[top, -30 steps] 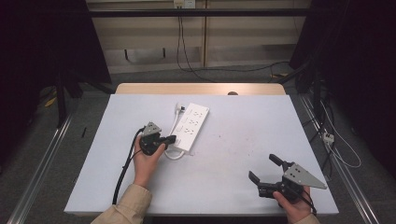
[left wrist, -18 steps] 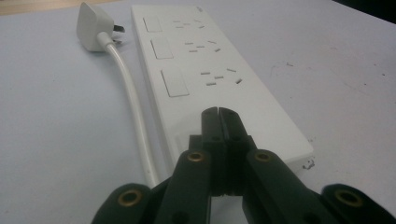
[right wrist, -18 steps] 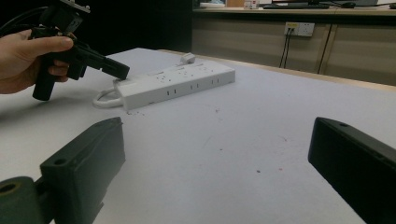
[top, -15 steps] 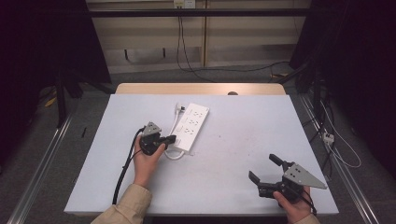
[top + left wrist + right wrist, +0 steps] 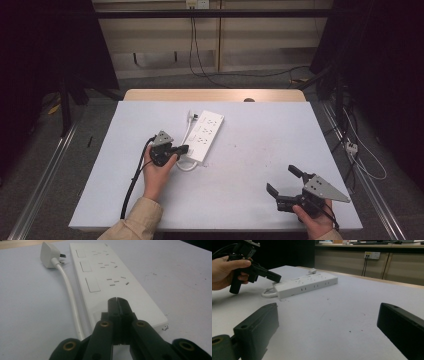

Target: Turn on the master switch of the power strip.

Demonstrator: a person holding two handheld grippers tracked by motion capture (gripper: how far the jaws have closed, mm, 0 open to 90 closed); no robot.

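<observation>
On the table's (image 5: 250, 200) pale top, left of centre: one white power strip (image 5: 205, 136), lying flat, set aslant with its long side running away from the person. Three socket groups, each with a rectangular switch beside it, show on its upper face in the left gripper view. White cord (image 5: 71, 293) runs alongside the strip, loops at the near end, and ends in a white plug (image 5: 49, 252) lying on the table beside the far end.

Left gripper (image 5: 181, 148): held in the person's left hand (image 5: 157, 175), jaws pressed together with nothing between them, tips hovering over the strip's near end; whether they touch it cannot be told. Black cable (image 5: 132, 185) trails from it toward the table's near edge.

Right gripper (image 5: 284, 181): held in the right hand at the near right corner, jaws spread wide, nothing between them, well apart from the strip. Grey three-cornered plate (image 5: 324, 188) on top.

Wall outlet (image 5: 372, 255) with cords plugged in, beyond the table.
</observation>
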